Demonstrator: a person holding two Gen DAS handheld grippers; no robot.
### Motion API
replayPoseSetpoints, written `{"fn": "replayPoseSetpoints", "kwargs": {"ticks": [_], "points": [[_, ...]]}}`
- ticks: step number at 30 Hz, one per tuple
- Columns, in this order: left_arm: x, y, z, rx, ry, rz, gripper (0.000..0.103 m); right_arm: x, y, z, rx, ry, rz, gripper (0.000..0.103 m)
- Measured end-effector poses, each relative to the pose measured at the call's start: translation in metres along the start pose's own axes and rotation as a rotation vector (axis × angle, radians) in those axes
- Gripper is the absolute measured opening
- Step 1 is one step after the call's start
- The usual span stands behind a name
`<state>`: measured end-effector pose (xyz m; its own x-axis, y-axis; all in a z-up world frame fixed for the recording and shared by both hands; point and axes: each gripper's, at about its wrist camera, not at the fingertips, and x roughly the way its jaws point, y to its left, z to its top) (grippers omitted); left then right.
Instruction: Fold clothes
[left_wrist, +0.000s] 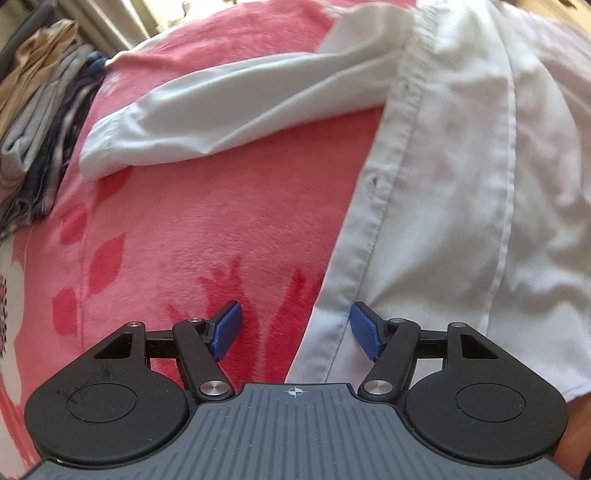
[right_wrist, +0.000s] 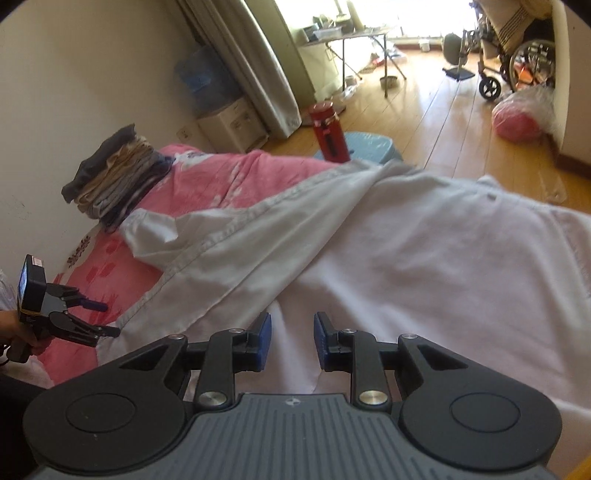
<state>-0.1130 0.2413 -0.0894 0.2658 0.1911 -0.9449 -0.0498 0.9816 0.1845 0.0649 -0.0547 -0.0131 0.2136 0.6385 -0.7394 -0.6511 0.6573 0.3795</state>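
White shirt (left_wrist: 461, 166) lies spread on the pink blanket (left_wrist: 192, 229), ready for folding. My left gripper (left_wrist: 295, 328) hangs wide apart over its front edge to pinch it; my right gripper (right_wrist: 291, 341) hovers above the cloth, parted and empty.

The shirt (left_wrist: 461, 166) runs off the right edge in the left wrist view. The clothes pile (left_wrist: 40, 122) at far left is blurred and cut off. Wheelchair (right_wrist: 517, 62) partly hidden.
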Motion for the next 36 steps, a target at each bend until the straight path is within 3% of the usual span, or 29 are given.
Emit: {"fn": "replayPoseSetpoints", "kwargs": {"ticks": [1,6,8,10,14,18,22,25,31,34,36], "points": [[-0.001,-0.001,-0.001,0.0,0.0,-0.003,0.062,0.0,0.0,-0.003,0.004,0.004,-0.001,0.027],[-0.007,-0.014,0.0,0.049,0.016,-0.032,0.029,-0.01,-0.013,-0.022,0.068,0.005,-0.027,0.027],[-0.011,-0.021,0.001,0.068,0.018,-0.03,0.006,-0.015,-0.021,-0.03,0.111,-0.006,-0.037,0.027],[-0.018,-0.024,0.003,0.05,0.013,-0.04,0.001,-0.02,-0.029,-0.039,0.157,-0.017,-0.044,0.027],[-0.053,-0.027,0.02,-0.044,-0.05,-0.173,0.0,-0.025,-0.043,-0.057,0.225,-0.015,-0.046,0.027],[-0.089,-0.046,0.059,-0.071,-0.133,-0.412,0.0,-0.027,-0.055,-0.07,0.268,-0.017,-0.054,0.027],[-0.098,-0.101,0.102,0.029,-0.129,-0.646,0.0,-0.032,-0.066,-0.078,0.333,-0.032,-0.059,0.027],[-0.089,-0.164,0.117,0.175,-0.035,-0.765,0.0,-0.037,-0.072,-0.084,0.36,-0.05,-0.065,0.027],[-0.076,-0.271,0.091,0.479,0.114,-0.914,0.0,-0.043,-0.083,-0.099,0.413,-0.054,-0.072,0.027],[-0.075,-0.306,0.064,0.597,0.098,-0.914,0.0,-0.044,-0.089,-0.105,0.439,-0.046,-0.069,0.027],[-0.073,-0.322,0.047,0.662,0.055,-0.875,0.0,-0.047,-0.092,-0.108,0.447,-0.048,-0.071,0.027]]}}
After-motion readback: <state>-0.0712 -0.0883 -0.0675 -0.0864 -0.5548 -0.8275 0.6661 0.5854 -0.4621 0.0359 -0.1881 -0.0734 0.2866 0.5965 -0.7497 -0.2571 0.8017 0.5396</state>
